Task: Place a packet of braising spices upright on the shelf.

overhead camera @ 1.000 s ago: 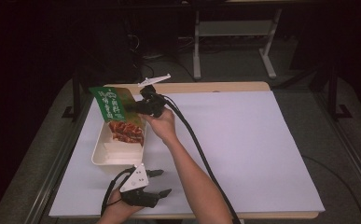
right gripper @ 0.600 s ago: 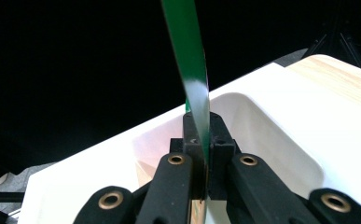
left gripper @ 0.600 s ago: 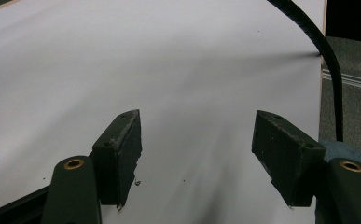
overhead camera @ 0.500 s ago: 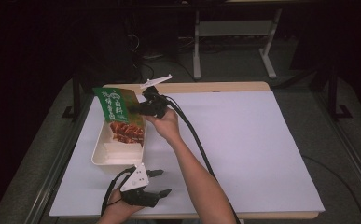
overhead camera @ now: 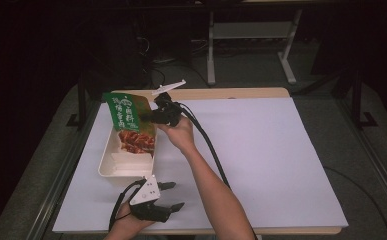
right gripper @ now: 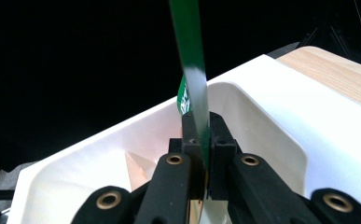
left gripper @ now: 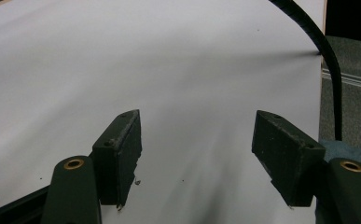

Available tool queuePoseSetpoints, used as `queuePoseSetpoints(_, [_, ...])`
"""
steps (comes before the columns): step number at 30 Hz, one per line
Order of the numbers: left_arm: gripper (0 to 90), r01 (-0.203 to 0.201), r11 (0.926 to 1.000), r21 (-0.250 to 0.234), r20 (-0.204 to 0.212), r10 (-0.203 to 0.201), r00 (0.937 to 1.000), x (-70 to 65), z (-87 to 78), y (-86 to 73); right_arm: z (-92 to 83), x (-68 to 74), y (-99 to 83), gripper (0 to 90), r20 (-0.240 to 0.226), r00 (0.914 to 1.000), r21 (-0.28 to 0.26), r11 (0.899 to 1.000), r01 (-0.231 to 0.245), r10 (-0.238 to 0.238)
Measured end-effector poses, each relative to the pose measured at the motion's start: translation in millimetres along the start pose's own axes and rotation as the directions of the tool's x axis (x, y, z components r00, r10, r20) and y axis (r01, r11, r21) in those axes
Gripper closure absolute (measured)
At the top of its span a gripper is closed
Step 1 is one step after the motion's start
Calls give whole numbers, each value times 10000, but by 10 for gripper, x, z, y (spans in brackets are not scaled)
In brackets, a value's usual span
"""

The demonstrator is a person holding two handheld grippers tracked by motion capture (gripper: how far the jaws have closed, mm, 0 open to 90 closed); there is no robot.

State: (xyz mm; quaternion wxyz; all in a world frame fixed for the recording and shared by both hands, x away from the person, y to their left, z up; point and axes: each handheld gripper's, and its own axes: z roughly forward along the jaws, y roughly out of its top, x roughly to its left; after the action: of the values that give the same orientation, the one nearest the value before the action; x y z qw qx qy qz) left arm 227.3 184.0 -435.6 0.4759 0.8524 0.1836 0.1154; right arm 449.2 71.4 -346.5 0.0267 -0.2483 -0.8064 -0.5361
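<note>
Over tray [overhead camera: 112,167], packet [overhead camera: 130,120] stays tilted

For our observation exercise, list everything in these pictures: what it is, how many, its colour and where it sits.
Packet: one, green with a food picture, held tilted above the tray's far end.
Tray: one, white, divided, on the table's left side.
Table: one, white sheet over a wooden top.
Metal frame: one, pale, on the floor beyond the table.
Right gripper: one, black, shut on the packet's edge.
Left gripper: one, black, open, near the table's front edge.
</note>
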Motion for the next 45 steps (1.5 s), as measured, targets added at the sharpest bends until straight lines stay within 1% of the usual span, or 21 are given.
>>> queuePoseSetpoints(3, [327,-17,10000,14,26,17,10000,0,4,0,-14,14,9,856,71,10000,114,9999,66,-67])
queuePoseSetpoints(4, [327,55,10000,17,29,-55,10000,-2,6,-1,-17,14,9,838,69,9999,113,9999,90,-91])
queuePoseSetpoints(6, [326,29,10000,43,35,-30,10000,3,7,-2,-28,19,12,794,135,9999,157,9998,74,-76])
queuePoseSetpoints(8, [325,71,10000,47,42,-71,10000,7,11,-3,-43,18,12,751,283,9996,242,9997,61,-68])
queuePoseSetpoints(11, [316,74,10000,57,19,-74,10000,10,12,-3,-74,9,12,707,219,9998,283,9996,37,-44])
queuePoseSetpoints(15, [315,108,9999,13,1,-108,9999,16,8,-3,-118,35,20,668,196,9997,342,9993,159,-166])
queuePoseSetpoints(20, [311,149,9999,27,-1,-149,9999,17,12,-6,-173,61,10,630,349,9988,485,9983,339,-356])
queuePoseSetpoints(25, [309,170,9998,33,-4,-170,9999,11,15,-7,-264,42,-20,594,226,9995,521,9984,217,-229])
queuePoseSetpoints(28, [307,175,9998,43,1,-175,9998,12,20,-8,-324,36,-41,572,280,9993,510,9984,245,-260])
queuePoseSetpoints(31, [306,228,9997,75,19,-228,9997,11,20,-9,-377,23,-54,556,248,9996,544,9984,155,-168])
queuePoseSetpoints(32, [306,229,9997,79,20,-229,9997,11,20,-9,-404,26,-61,553,276,9995,506,9986,130,-144])
queuePoseSetpoints(33, [306,216,9997,79,14,-216,9998,13,20,-10,-426,26,-67,547,336,9992,439,9988,207,-222])
queuePoseSetpoints(36, [306,262,9996,94,12,-263,9997,14,23,-14,-486,23,-80,529,361,9992,413,9991,135,-150])
queuePoseSetpoints(37, [306,266,9996,111,7,-266,9996,17,22,-15,-502,28,-85,527,350,9993,366,9993,85,-98])
queuePoseSetpoints(39, [306,288,9995,104,-2,-288,9996,18,25,-18,-537,23,-97,515,308,9994,368,9992,173,-184])
queuePoseSetpoints(41, [305,273,9996,117,-12,-273,9996,22,25,-17,-571,28,-109,508,371,9992,348,9993,146,-158])
queuePoseSetpoints(44, [305,288,9995,130,-1,-288,9996,20,28,-18,-622,28,-130,496,361,9993,276,9996,80,-90])
queuePoseSetpoints(45, [304,268,9995,141,-2,-268,9996,22,30,-19,-642,22,-137,485,335,9994,324,9994,90,-101])
